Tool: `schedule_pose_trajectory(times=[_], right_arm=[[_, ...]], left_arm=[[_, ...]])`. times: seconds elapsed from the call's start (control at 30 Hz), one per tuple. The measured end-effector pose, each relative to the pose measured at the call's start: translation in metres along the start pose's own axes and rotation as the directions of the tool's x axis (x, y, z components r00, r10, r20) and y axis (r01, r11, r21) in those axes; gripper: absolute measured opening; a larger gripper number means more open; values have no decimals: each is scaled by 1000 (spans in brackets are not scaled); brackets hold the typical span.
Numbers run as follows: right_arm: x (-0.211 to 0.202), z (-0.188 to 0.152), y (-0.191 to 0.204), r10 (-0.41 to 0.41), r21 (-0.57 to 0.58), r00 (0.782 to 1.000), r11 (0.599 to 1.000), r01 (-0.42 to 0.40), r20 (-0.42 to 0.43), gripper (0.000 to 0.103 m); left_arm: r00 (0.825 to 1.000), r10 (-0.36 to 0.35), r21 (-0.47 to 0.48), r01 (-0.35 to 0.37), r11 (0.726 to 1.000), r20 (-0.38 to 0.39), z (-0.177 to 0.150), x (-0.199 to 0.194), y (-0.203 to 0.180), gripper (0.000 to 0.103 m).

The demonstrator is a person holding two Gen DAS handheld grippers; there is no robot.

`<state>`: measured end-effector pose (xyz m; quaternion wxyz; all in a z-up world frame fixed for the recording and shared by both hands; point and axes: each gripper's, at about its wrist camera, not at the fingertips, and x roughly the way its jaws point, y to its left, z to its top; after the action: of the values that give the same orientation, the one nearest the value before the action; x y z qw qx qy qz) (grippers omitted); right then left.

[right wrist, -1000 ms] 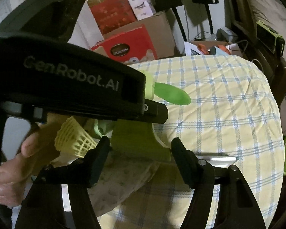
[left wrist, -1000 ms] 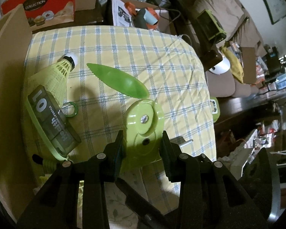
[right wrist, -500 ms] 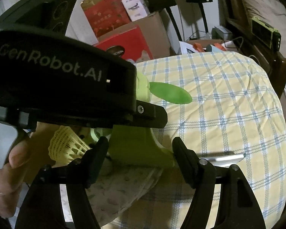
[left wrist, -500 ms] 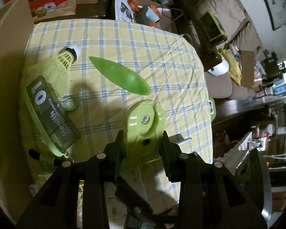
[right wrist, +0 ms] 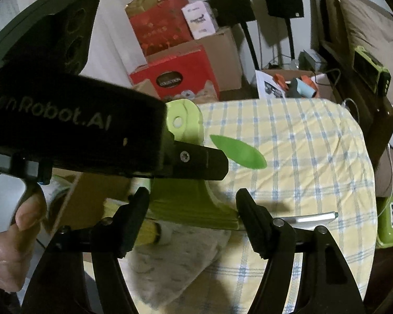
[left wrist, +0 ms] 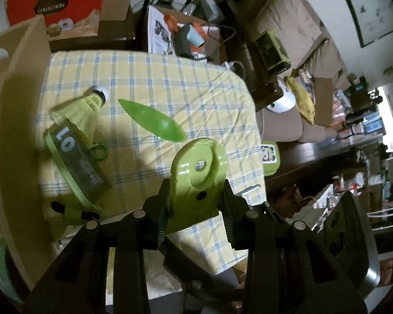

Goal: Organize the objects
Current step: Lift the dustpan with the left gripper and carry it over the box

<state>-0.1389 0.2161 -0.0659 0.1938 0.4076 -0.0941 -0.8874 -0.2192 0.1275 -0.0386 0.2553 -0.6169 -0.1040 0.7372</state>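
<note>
We have the left gripper (left wrist: 196, 198) clamped on the sides of the lime-green plastic piece (left wrist: 199, 167), held above the near edge of the yellow checked tablecloth (left wrist: 170, 83). Our right gripper (right wrist: 192, 204) straddles the same piece's wide lower end (right wrist: 186, 201), one pad at each edge, though we can't tell if they press. On the cloth beyond the piece: green leaf-shaped blade (left wrist: 152, 123), shuttlecock (left wrist: 83, 107), "01" box (left wrist: 78, 157) on the cloth's left side.
</note>
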Motion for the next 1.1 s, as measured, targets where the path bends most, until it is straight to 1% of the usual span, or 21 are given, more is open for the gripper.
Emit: schedule_pose_trajectory(times=[0.1, 0.3, 0.47, 0.57, 0.77, 0.83, 0.9, 0.97, 1.03, 1.07, 1.1], right_arm=[[-7, 11, 12, 11, -26, 1000, 1000, -10, 8, 70], [-13, 38, 38, 47, -56, 999, 997, -46, 19, 70], [-12, 61, 67, 72, -98, 997, 993, -68, 33, 69], [-9, 73, 84, 96, -124, 995, 988, -91, 38, 66], [9, 90, 126, 139, -191, 990, 973, -133, 23, 63], [18, 94, 139, 167, -199, 986, 967, -161, 13, 63], [29, 96, 153, 183, -206, 983, 962, -178, 3, 62], [44, 97, 167, 202, -217, 979, 955, -201, -16, 61], [55, 98, 180, 169, -258, 986, 952, -166, -11, 61], [60, 98, 189, 154, -287, 988, 946, -150, -7, 60], [64, 98, 193, 149, -305, 989, 942, -144, -7, 58]], left_arm=[[1000, -13, -7, 13, 1000, 21, 4, -18, 1, 33], [997, -3, -10, 3, 1000, 79, 12, -57, 7, 33], [993, -8, -41, 13, 999, 115, 19, -89, 25, 33], [990, 0, -61, 9, 998, 141, 22, -107, 38, 32], [983, 16, -118, 6, 993, 183, 27, -139, 74, 29], [981, 26, -140, 2, 990, 194, 29, -148, 89, 26], [980, 25, -162, 7, 987, 197, 30, -152, 103, 16], [978, 40, -180, -3, 984, 204, 31, -156, 118, 11], [976, 74, -204, -32, 979, 206, 31, -158, 135, 11], [976, 62, -216, -16, 976, 210, 31, -159, 143, 12], [976, 44, -232, 7, 973, 214, 31, -160, 153, 13]])
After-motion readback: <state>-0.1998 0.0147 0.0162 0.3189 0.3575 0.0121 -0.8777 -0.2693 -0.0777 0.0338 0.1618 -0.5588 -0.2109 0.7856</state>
